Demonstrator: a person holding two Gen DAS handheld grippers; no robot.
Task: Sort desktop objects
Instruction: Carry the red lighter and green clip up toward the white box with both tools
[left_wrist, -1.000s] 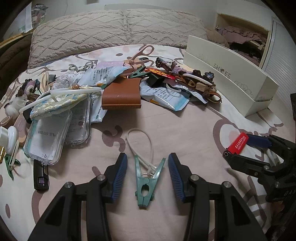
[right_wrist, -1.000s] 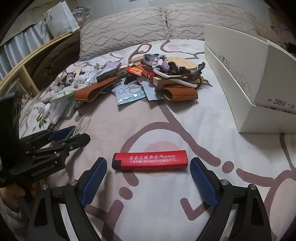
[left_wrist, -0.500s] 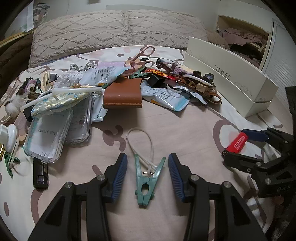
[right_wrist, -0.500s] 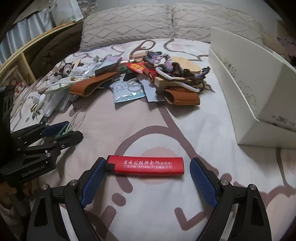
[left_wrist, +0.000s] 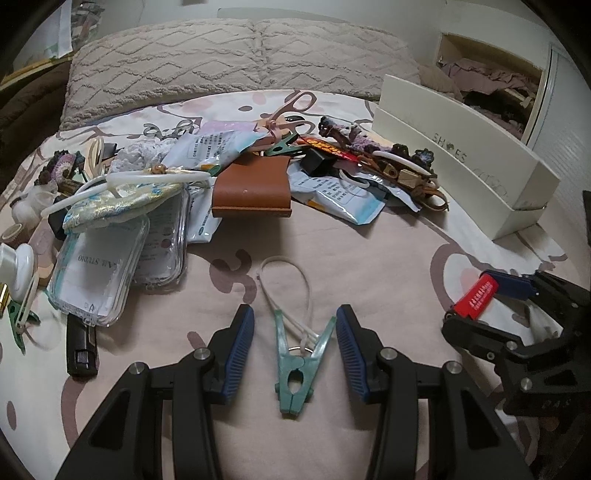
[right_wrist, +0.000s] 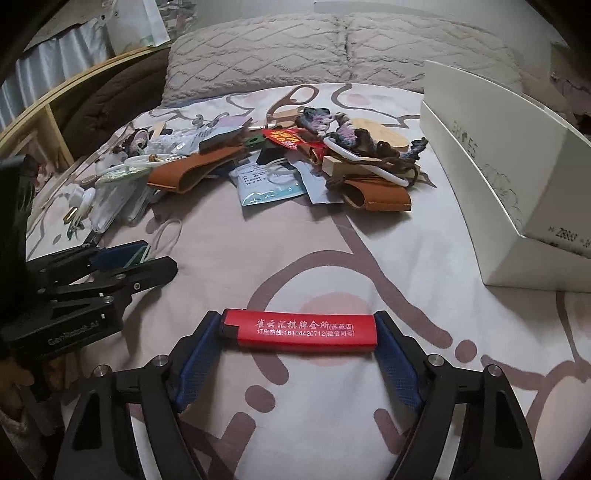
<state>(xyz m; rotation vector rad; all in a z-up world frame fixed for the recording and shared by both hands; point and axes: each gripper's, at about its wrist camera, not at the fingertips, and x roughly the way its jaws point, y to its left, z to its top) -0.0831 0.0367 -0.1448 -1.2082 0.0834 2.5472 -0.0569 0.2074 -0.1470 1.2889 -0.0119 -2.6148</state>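
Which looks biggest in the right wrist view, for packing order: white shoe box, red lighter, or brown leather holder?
1. White shoe box
2. Red lighter and brown leather holder: alike; the lighter sits nearer the camera, so unsure.

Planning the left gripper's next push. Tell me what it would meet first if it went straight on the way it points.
Probably the green clothespin between the left gripper's open jaws, then its white cord loop on the bedsheet. Depth is uncertain.

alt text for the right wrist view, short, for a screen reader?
The right gripper is closing on a red lighter lying crosswise on a patterned bedsheet, its pads at both ends. Farther back lies a heap of small items, a white shoebox stands at right, and the left gripper sits at left.
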